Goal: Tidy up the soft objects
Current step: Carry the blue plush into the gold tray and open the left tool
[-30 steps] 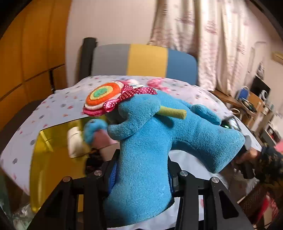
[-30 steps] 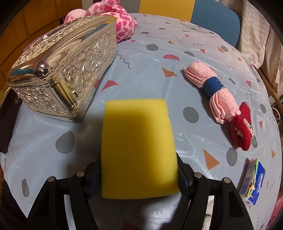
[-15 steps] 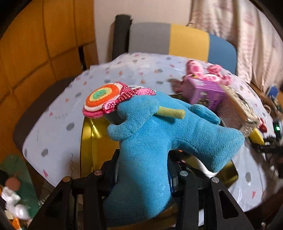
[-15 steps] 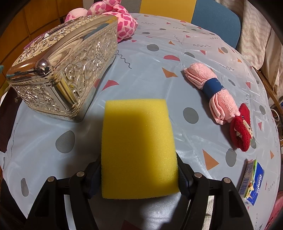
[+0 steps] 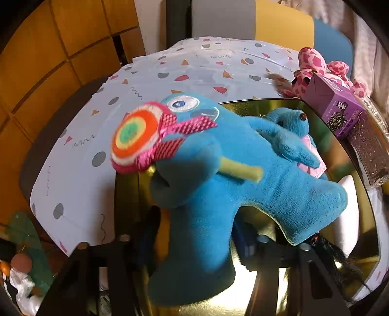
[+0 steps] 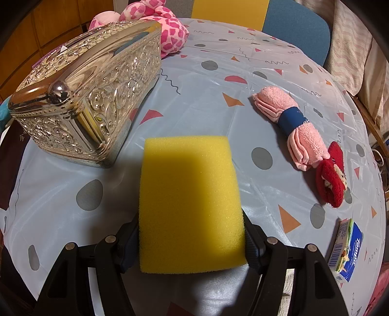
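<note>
In the left wrist view a blue plush toy (image 5: pixel 206 194) with a round rainbow lollipop (image 5: pixel 136 138) stands between the jaws of my left gripper (image 5: pixel 194 240). The jaws are opening and gaps show on both sides of the toy's leg, which tips forward over a shiny gold tray (image 5: pixel 340 160). A smaller blue plush (image 5: pixel 289 126) lies in that tray. In the right wrist view my right gripper (image 6: pixel 190 233) is shut on a yellow sponge (image 6: pixel 189 201) just above the tablecloth. A rolled pink towel (image 6: pixel 289 124) and a red plush (image 6: pixel 331 175) lie to the sponge's right.
An ornate silver box (image 6: pixel 85 97) stands left of the sponge, with a pink spotted plush (image 6: pixel 170 34) behind it. A purple carton (image 5: pixel 338 107) sits at the tray's far right edge. A blue tissue pack (image 6: pixel 347 250) lies near the table's right edge. A chair (image 5: pixel 255 21) stands behind the table.
The left gripper swung leftward and down over the gold tray, and its jaws parted from the blue plush, which tipped forward so its face shows. The right gripper and sponge stayed still.
</note>
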{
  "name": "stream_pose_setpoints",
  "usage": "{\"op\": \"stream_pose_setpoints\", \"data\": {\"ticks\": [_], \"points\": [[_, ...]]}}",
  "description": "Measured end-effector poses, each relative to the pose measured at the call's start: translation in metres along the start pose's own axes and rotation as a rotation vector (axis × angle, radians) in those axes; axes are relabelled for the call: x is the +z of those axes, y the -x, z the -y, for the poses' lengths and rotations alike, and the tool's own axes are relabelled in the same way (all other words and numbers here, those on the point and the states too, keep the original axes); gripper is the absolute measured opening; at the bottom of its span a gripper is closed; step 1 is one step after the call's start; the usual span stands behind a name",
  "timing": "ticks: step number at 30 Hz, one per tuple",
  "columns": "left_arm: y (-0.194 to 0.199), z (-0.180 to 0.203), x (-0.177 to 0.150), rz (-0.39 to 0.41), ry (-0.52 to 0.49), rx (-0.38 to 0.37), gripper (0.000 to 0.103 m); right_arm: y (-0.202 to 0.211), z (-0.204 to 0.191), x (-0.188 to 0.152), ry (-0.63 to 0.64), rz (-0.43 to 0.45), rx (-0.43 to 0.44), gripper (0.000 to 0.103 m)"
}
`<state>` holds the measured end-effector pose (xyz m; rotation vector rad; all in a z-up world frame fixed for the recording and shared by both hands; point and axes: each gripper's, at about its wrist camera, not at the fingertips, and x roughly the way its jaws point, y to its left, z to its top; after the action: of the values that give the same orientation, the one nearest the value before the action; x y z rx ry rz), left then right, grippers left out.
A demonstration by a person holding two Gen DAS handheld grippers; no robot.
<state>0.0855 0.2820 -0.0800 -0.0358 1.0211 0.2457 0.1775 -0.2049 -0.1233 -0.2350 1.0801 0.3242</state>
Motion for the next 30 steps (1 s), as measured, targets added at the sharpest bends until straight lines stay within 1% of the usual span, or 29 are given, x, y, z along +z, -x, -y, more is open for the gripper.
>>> {"op": "stream_pose_setpoints", "data": {"ticks": [2,4,9,11,12,16,18,24,26,30], "points": [[0.006,-0.003,-0.004,0.009,0.020,0.008,0.074,0.000,0.000,0.000,0.001,0.000,0.000,0.071],[0.016,-0.008,-0.009,0.028,0.048,0.006,0.075,0.000,0.000,0.000,0.001,0.000,0.000,0.071],[0.048,-0.020,-0.022,0.104,0.126,0.028,0.076,0.001,0.001,-0.001,0.004,0.000,-0.004,0.071],[0.061,-0.021,-0.024,0.139,0.148,0.058,0.076,0.001,0.001,-0.002,0.010,0.002,-0.008,0.070],[0.067,-0.020,-0.027,0.158,0.155,0.062,0.076,0.001,0.001,-0.002,0.012,0.002,-0.009,0.070],[0.093,-0.002,-0.038,0.232,0.189,0.053,0.076,0.002,0.000,-0.002,0.015,0.003,-0.014,0.070],[0.098,0.006,-0.039,0.254,0.200,0.044,0.076,0.003,0.000,-0.003,0.021,0.006,-0.021,0.070],[0.113,0.036,-0.048,0.301,0.226,0.005,0.077,0.006,-0.005,-0.006,0.036,0.014,-0.042,0.070],[0.119,0.043,-0.051,0.316,0.226,0.007,0.080,0.006,-0.005,-0.006,0.036,0.013,-0.042,0.070],[0.129,0.053,-0.055,0.342,0.209,0.012,0.080,0.005,-0.002,-0.004,0.017,0.000,-0.027,0.070]]}}
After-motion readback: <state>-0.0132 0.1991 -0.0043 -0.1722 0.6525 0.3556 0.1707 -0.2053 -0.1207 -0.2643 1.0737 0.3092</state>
